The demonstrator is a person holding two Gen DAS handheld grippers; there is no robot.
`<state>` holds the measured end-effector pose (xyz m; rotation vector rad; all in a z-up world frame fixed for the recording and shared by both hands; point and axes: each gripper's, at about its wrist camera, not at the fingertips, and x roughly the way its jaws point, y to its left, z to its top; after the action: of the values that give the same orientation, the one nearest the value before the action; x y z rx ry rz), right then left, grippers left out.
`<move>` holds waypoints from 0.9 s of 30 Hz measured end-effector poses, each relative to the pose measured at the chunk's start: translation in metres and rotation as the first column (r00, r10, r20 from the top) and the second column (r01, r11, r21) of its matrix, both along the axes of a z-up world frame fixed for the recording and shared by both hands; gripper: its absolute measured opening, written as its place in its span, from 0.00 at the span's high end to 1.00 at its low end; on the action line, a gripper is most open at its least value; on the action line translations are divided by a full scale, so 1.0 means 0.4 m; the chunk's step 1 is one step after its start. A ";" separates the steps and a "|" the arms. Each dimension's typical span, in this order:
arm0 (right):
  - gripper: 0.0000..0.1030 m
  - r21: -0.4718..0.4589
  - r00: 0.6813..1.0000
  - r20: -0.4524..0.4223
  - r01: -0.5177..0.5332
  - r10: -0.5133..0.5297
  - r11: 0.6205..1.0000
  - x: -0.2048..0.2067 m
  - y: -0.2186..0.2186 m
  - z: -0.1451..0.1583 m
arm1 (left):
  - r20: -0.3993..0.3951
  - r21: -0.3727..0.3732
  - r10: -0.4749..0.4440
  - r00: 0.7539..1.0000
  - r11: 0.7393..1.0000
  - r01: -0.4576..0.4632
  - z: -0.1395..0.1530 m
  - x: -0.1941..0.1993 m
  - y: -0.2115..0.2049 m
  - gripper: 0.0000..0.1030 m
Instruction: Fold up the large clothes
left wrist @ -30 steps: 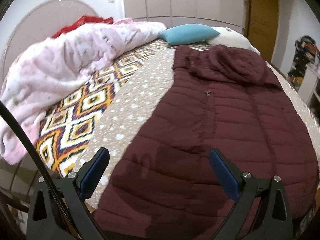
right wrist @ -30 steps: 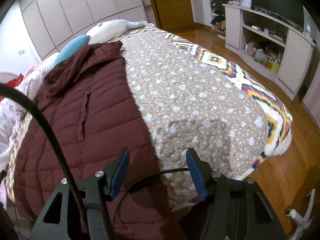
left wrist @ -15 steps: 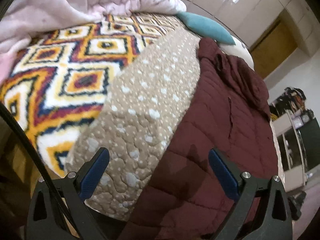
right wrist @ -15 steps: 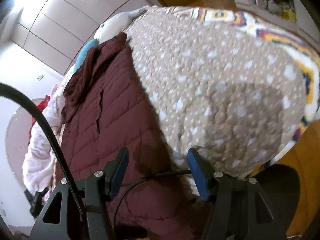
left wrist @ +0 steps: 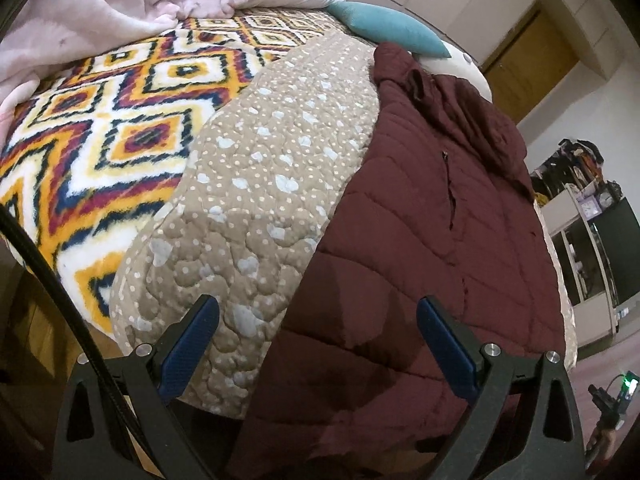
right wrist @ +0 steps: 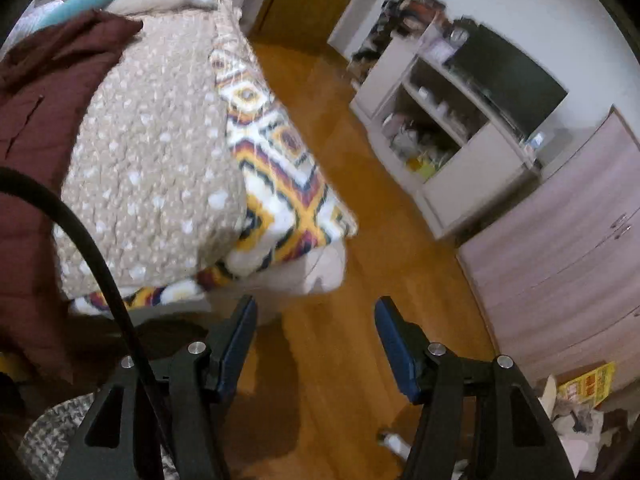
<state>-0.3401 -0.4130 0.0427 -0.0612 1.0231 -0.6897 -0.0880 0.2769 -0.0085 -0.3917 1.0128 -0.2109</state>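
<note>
Right claw [right wrist: 316,344] swung off coat [left wrist: 432,240] toward floor [right wrist: 360,240], spread, empty. Left claw [left wrist: 318,346] dropped to coat's bottom edge, spread, not pinching. Coat lay flat on bed [left wrist: 256,200], unfolded; no fold started.

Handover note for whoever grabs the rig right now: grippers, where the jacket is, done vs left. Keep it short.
Left gripper: open, nothing held, fingers astride the near left edge of the maroon quilted puffer jacket.
Right gripper: open, empty, pointing at the wooden floor past the bed corner, off the jacket.
Jacket: spread flat, lengthwise, on the beige dotted quilt, hood end by the teal pillow, hem hanging over the near bed edge.
Done: no fold visible.
Left: bring the right gripper over to the jacket, grip both sides, fold.
</note>
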 end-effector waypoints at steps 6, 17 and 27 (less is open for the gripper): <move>0.37 0.402 0.951 0.237 -0.281 0.197 0.871 0.120 0.106 -0.060 | -0.002 0.001 -0.048 0.999 0.999 0.048 -0.003 0.018 -0.034 0.04; 0.37 0.786 0.919 0.374 -0.385 0.124 0.483 0.231 0.143 -0.248 | 0.012 -0.097 -0.126 0.992 0.987 0.127 -0.024 0.011 -0.051 0.13; 0.37 0.735 0.913 0.298 -0.406 0.281 0.542 0.184 0.265 -0.260 | 0.013 -0.099 -0.182 0.983 0.978 0.182 -0.046 -0.068 -0.057 0.20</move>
<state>-0.2665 -0.3070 -0.0612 0.5524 1.0555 0.1791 -0.1152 0.2539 -0.0271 -0.3893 1.0372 -0.4284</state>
